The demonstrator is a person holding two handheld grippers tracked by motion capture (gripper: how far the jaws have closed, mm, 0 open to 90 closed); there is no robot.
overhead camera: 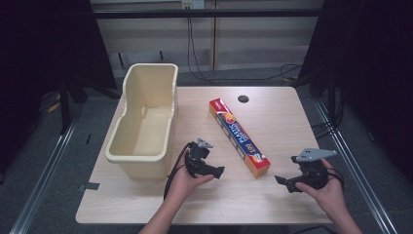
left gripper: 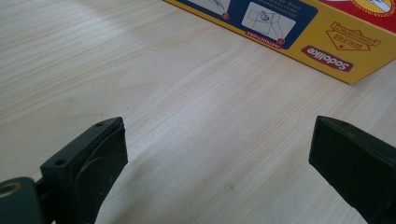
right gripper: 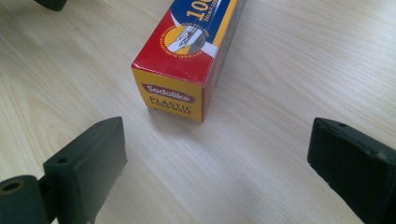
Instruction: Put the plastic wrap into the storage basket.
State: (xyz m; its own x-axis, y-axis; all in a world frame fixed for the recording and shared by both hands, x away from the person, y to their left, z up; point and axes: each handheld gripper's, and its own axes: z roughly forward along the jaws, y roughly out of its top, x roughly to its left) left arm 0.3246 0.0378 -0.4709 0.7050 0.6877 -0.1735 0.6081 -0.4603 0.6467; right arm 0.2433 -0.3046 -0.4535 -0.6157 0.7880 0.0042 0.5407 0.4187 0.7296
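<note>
Your light wooden table point(overhead camera: 272, 195) sits in a dim room, with cables trailing along the pale wall behind it. A long plastic-wrap box point(overhead camera: 238, 136), yellow with red and blue print, lies flat near the table's middle, running diagonally from the far centre toward your right side. Its near end carries the words "Sodolike plastic food wrap" in the right gripper view. To the box's left, a cream plastic tub point(overhead camera: 146, 114) stands upright and empty, overhanging the table's left edge. A dark round hole point(overhead camera: 243, 99) marks the tabletop just beyond the box's far end. Your left gripper point(overhead camera: 218, 171) rests between tub and box, jaws spread wide over bare wood. Your right gripper point(overhead camera: 281, 181) sits near the box's near end, jaws likewise spread, gripping nothing.
</note>
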